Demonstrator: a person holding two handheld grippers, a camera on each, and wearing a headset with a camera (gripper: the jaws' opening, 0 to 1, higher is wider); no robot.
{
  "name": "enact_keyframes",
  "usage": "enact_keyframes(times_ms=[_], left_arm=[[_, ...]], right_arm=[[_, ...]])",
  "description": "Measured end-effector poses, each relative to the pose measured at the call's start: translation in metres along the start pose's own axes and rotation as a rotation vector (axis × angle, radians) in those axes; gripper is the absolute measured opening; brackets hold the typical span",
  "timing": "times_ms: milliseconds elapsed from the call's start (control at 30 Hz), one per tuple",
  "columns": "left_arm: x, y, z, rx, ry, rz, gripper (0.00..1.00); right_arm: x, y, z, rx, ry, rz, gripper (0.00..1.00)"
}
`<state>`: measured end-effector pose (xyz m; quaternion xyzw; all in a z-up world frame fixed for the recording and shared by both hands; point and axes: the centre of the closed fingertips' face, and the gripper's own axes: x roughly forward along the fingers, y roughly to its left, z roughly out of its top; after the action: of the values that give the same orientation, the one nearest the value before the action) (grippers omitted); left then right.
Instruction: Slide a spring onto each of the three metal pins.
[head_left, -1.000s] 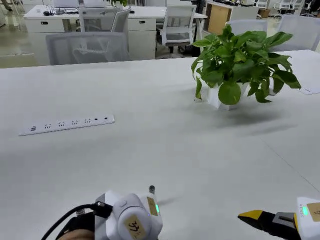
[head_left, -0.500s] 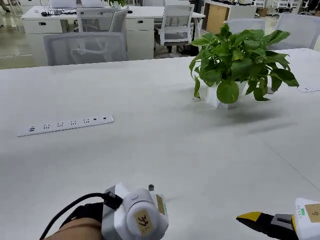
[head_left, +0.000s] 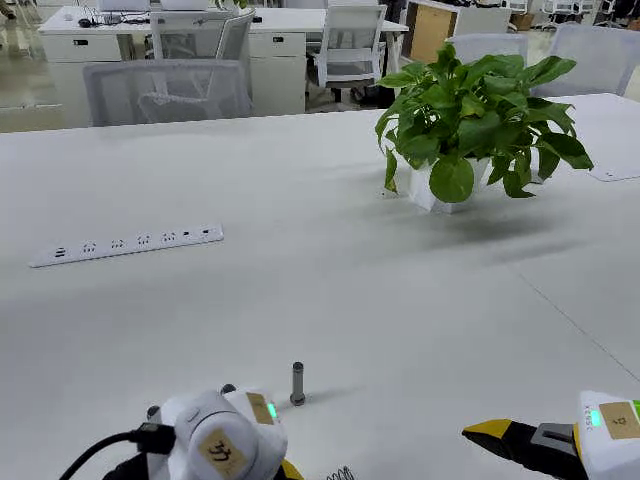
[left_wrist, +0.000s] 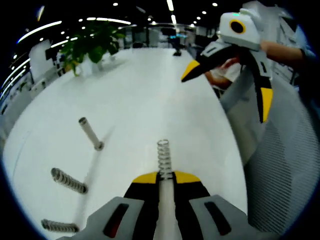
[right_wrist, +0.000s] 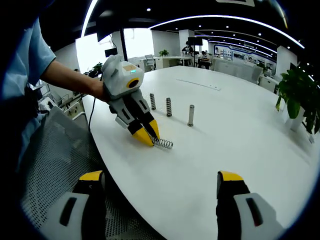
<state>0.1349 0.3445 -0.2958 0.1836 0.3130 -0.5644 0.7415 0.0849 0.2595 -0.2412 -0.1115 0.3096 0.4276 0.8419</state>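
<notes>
**Head view.** We are looking down across a white desk (head_left: 330, 290). At the bottom edge the left claw (head_left: 287, 470) is pointing right, and a spring (head_left: 340, 473) is sticking out just past its yellow tips. A bare pin (head_left: 297, 383) is standing upright just beyond this claw. The right claw (head_left: 495, 432) is showing in the bottom right corner, one yellow-tipped jaw pointing toward the left claw and well apart from it. Far beyond both claws, a potted plant (head_left: 470, 120) and a power strip (head_left: 125, 245) are sitting on the desk.

**Left gripper view.** The left claw (left_wrist: 162, 178) is clamping the near end of the spring (left_wrist: 163, 154), so the coils are pointing straight ahead from its tips. To the left of the claw the bare pin (left_wrist: 90, 132) is standing. Closer in on that same side are a sprung pin (left_wrist: 67, 181) and another sprung pin (left_wrist: 59, 226). Ahead and to the right, the right claw (left_wrist: 227, 87) is hovering with its jaws spread wide, holding nothing.

**Right gripper view.** The right claw (right_wrist: 161, 177) is showing both jaws wide apart and empty at the desk's near edge. Ahead and slightly left, the left claw (right_wrist: 150, 136) is angling down with the spring (right_wrist: 163, 143) pinched at its tips, low over the desk. We cannot tell whether the free end is touching. Beyond the left claw, the three pins are standing in a row: a sprung pin (right_wrist: 153, 101), another sprung pin (right_wrist: 169, 106), then the bare pin (right_wrist: 190, 115).
</notes>
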Motion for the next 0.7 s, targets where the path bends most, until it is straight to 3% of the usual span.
enact_keyframes(times_ms=[200, 367, 433, 567, 700], left_arm=[[-0.005, -0.003, -0.005, -0.06, -0.052, 0.038, 0.1], [-0.017, -0.009, 0.006, -0.073, -0.119, 0.054, 0.1], [-0.023, -0.012, 0.01, -0.077, -0.144, 0.056, 0.1], [-0.037, -0.019, 0.016, -0.056, -0.182, 0.071, 0.1], [-0.05, -0.029, 0.021, -0.008, -0.209, 0.081, 0.1]], right_arm=[[0.005, 0.004, 0.005, -0.01, -0.001, 0.017, 0.93], [0.008, 0.003, 0.015, 0.005, -0.015, 0.023, 0.91], [0.009, 0.003, 0.023, 0.008, -0.048, 0.023, 0.89], [0.013, 0.004, 0.035, 0.021, -0.072, 0.043, 0.87], [0.019, 0.007, 0.037, -0.014, -0.045, 0.068, 0.83]])
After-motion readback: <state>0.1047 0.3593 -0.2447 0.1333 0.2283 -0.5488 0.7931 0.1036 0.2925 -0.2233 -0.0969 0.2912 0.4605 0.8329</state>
